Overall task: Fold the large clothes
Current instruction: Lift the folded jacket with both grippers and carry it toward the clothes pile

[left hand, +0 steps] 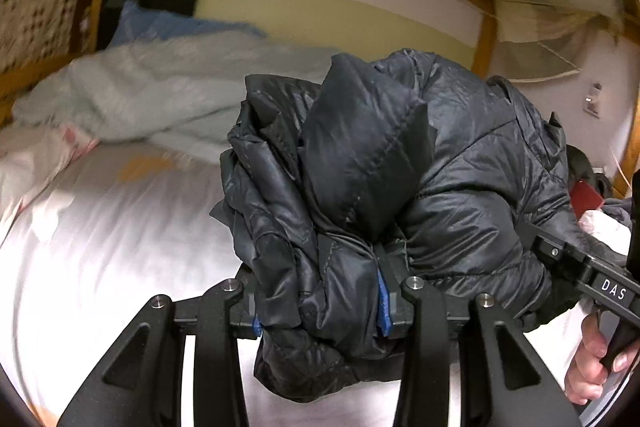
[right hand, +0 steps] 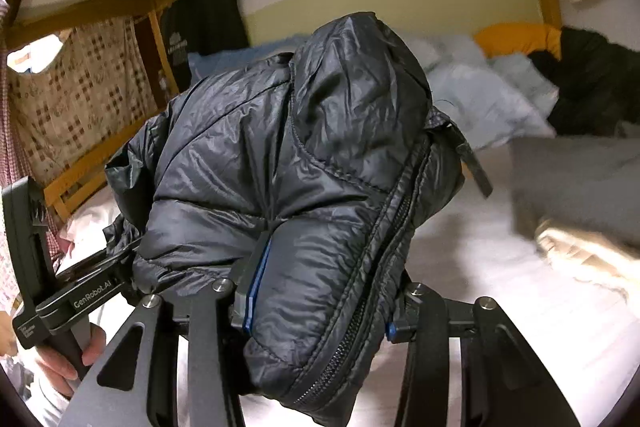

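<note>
Black puffer jacket (left hand: 400, 163) bunched and folded, held clear above the white bed sheet (left hand: 100, 247). Left gripper (left hand: 320, 307) jaws pinch a thick wad of its quilted fabric, blue pads pressed against both sides. Right gripper (right hand: 320, 311) jaws clamp the zipper edge (right hand: 384, 227), bulk rising ahead of them. Rumpled pale blue blanket (left hand: 152, 87) beyond the jaws, wooden bed frame (left hand: 486, 39) behind
</note>
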Motion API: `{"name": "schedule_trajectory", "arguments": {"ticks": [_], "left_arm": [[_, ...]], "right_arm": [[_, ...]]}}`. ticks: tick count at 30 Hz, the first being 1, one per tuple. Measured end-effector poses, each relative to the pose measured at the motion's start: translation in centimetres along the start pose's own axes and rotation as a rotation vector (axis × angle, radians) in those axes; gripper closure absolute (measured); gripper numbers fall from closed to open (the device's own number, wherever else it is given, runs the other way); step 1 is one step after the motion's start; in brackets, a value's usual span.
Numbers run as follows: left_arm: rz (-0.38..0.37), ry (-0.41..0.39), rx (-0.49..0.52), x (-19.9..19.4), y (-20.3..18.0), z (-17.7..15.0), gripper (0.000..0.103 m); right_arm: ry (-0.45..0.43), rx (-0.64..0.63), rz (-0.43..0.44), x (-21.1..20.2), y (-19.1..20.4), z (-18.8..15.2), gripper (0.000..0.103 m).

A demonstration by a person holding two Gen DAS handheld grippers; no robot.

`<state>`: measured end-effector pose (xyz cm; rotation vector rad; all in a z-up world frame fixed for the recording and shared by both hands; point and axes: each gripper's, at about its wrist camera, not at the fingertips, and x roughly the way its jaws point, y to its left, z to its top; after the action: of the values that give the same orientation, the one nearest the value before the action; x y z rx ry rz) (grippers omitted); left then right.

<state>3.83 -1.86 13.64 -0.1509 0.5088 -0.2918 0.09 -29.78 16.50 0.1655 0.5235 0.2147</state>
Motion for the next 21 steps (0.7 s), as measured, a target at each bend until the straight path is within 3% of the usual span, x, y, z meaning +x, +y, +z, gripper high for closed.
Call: {"name": "schedule_trajectory", "arguments": {"ticks": [4,7,11,18,21], "left_arm": [[-0.059,-0.067,0.048,1.1,-5.3,2.5,0.064],[-0.148,-0.084,0.023,3.0,-9.2,4.0,0.064],[-0.244,-0.101,0.095,6.5,-16.1,5.0,0.064],[-0.361,-0.077,0.115,13.6,-25.7,6.1,0.064],[-0.368,-0.034,0.109,16.4,-29.0,5.7,0.064]], "right_arm": [[-0.082,0.005,-0.038,-3.4,-4.5,2.4,0.056],[-0.148,0.004,-0.085,-6.2,-8.8,4.2,0.056],[-0.208,0.018,-0.186,-9.6,-15.2,5.6,0.055],[-0.272,0.147,-0.344,-12.9,-26.4,7.6,0.054],[-0.264,0.192,-0.411,-13.0,-30.2,7.6,0.053]]}}
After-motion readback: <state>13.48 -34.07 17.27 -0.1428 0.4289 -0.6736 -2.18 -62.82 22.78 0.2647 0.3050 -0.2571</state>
